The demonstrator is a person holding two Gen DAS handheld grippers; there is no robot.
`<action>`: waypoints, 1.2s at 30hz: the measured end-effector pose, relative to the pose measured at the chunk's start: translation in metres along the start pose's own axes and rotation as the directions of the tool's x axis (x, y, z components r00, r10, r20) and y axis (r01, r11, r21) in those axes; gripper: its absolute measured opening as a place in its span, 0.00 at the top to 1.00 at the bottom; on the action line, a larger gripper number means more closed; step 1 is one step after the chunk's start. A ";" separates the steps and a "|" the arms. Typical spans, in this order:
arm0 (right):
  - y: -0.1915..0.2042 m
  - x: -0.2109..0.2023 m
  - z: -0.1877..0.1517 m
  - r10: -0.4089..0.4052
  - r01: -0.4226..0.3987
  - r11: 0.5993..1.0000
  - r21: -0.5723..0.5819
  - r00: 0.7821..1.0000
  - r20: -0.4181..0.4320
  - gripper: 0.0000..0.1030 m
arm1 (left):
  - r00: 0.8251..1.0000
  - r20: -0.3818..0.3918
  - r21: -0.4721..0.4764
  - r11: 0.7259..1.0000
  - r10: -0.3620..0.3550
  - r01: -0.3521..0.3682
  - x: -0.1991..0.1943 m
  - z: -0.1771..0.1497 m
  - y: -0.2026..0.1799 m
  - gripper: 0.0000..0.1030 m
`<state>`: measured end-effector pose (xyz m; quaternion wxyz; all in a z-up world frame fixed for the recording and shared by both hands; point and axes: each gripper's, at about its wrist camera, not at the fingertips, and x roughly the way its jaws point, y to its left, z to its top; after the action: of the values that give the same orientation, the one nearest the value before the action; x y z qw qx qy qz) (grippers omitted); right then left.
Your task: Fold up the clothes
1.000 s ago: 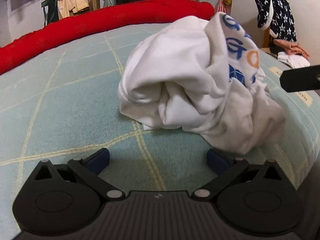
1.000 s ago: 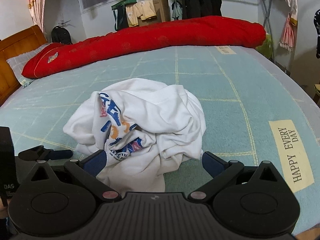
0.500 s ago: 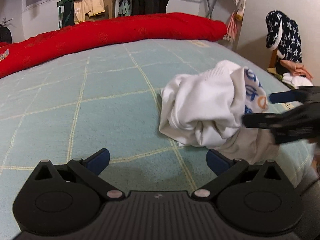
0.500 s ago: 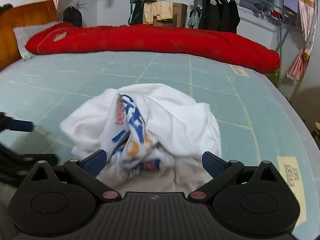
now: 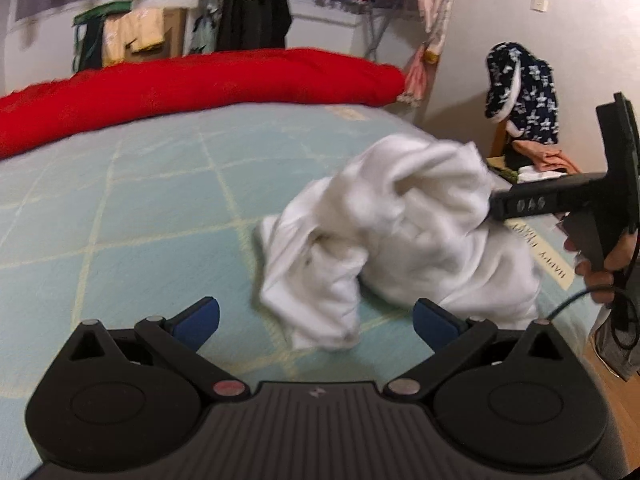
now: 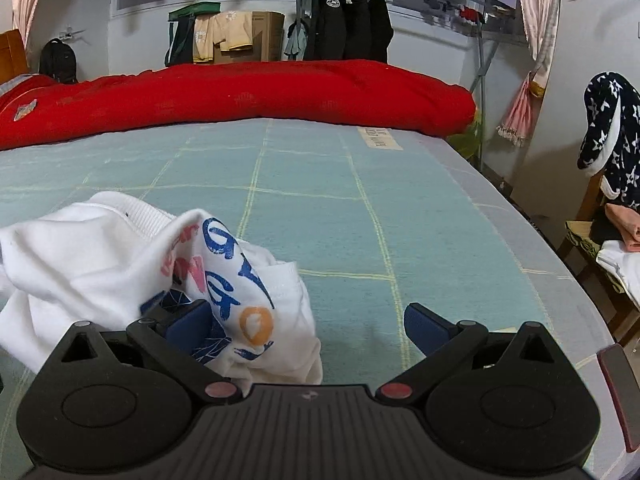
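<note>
Since the earlier frames, both cameras had swung rightward, and the right gripper [image 6: 306, 322] had pushed into the crumpled white shirt [image 5: 400, 232], which lay bunched near the right edge of the green bed [image 5: 140, 208]. Its jaws stood wide, cloth draped between them; the left gripper [image 5: 316, 318] gaped wide and empty just short. Judging by this, a grasp was being sought: next, close on an edge and spread it flat

Red duvet [image 6: 240, 96] at far bed edge, dark jackets [image 6: 348, 20] behind.
</note>
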<state>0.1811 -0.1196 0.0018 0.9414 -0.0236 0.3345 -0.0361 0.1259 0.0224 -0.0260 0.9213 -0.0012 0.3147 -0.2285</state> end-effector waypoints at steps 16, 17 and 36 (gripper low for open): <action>0.022 -0.070 -0.025 0.129 -0.115 0.986 -0.118 0.985 0.116 0.00 | 0.993 0.096 -0.134 0.987 -0.072 0.085 0.016 0.013 0.017 0.71; 0.023 -0.073 -0.026 0.134 -0.118 0.985 -0.127 0.983 0.126 0.00 | 0.991 0.108 -0.139 0.986 -0.076 0.091 0.016 0.015 0.018 0.79; 0.013 -0.080 -0.046 0.189 -0.158 0.972 -0.175 0.966 0.176 0.00 | 0.965 0.223 -0.112 0.987 0.138 -0.115 -0.001 0.055 0.047 0.91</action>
<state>0.0906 -0.1014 0.0154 0.9638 -0.0726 0.2451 0.0761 0.1771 0.0573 0.0123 0.9631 -0.0525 0.2161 -0.1518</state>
